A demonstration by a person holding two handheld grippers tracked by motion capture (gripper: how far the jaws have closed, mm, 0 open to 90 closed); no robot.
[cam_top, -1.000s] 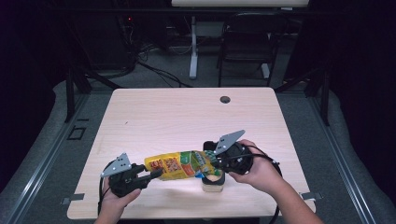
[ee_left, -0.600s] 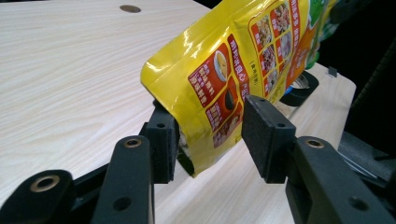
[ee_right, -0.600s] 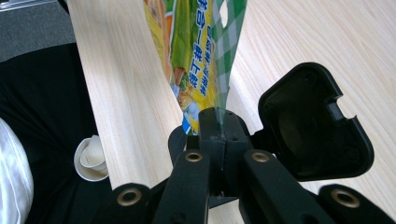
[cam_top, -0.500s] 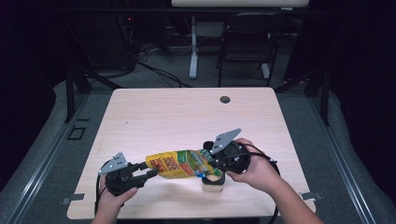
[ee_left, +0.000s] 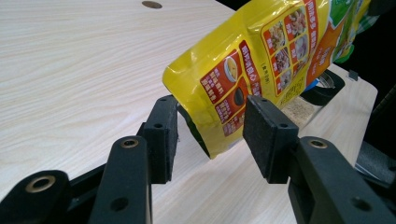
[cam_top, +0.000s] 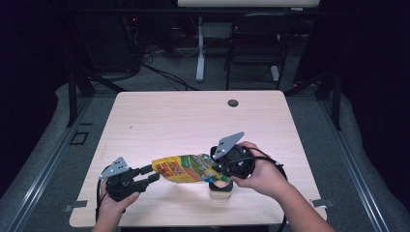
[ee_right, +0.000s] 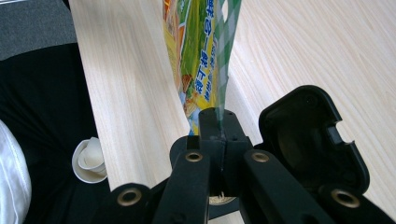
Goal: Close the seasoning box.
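A yellow pouch point(cam_top: 186, 168) with red and green print hangs nearly level above the table, its green top end over a small open container point(cam_top: 220, 188)

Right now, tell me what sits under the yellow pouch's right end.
Under the yellow pouch, near the right hand-held gripper, stands a small container holding pale granules. The gripper and pouch cover most of its opening, so its fill level stays hidden.

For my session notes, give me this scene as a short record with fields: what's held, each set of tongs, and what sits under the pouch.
held item: yellow seasoning pouch, raised off the table
right tongs: shut on the pouch's top edge
left tongs: just opened, pads straddling the pouch's bottom corner
below pouch: small open container
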